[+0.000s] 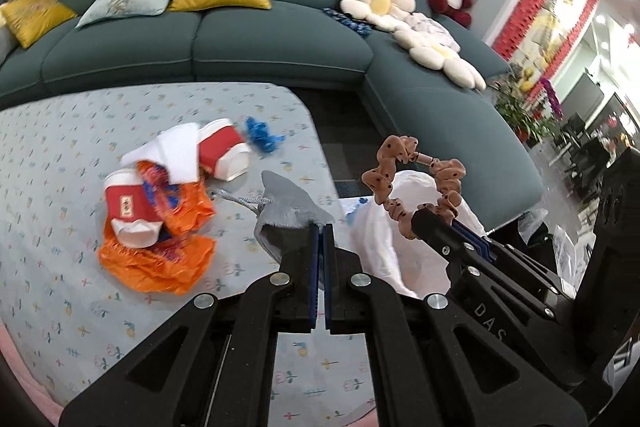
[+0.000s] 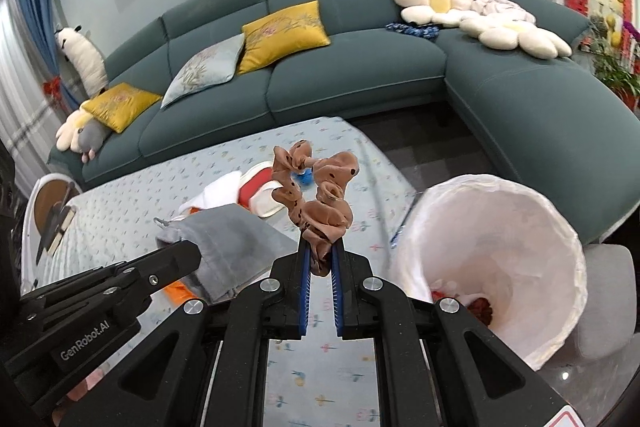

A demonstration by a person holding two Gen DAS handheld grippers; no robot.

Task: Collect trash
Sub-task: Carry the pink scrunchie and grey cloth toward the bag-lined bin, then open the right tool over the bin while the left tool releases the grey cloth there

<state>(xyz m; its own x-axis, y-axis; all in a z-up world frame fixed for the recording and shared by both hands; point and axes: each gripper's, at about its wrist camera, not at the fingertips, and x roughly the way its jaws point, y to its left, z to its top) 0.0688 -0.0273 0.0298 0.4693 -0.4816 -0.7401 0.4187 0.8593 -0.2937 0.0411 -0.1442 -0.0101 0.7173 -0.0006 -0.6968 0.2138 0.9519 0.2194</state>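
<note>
A: Above the worktop (image 2: 120, 195), both hand-held grippers are carrying something. The right hand-held gripper (image 2: 320, 259) is clamping a brown dotted scrunchie (image 2: 320, 195) between nearly closed jaws, and the left hand-held gripper (image 1: 321, 231) is pinching a grey drawstring pouch (image 1: 290, 209) with its jaws fully closed on the fabric.

B: Where is the scrunchie going?

A: Probably into the white lined bin (image 2: 492, 227) just beside the worktop's right edge. To do this well, the right hand should be carrying the scrunchie over the bin's open mouth before loosening, since the loop is dangling and could snag on the rim. The pouch is hanging loosely too, so the left hand should be keeping clear of the other gripper.

B: What is each camera adding?

A: The right wrist view is showing inside the bin, where some reddish scraps are already lying. The left wrist view is hiding most of the bin behind the scrunchie but is showing what remains on the worktop: two red-and-white paper cups (image 1: 132, 211), an orange wrapper (image 1: 160, 259), a white tissue (image 1: 176, 155) and a blue scrap (image 1: 260, 135).
</note>
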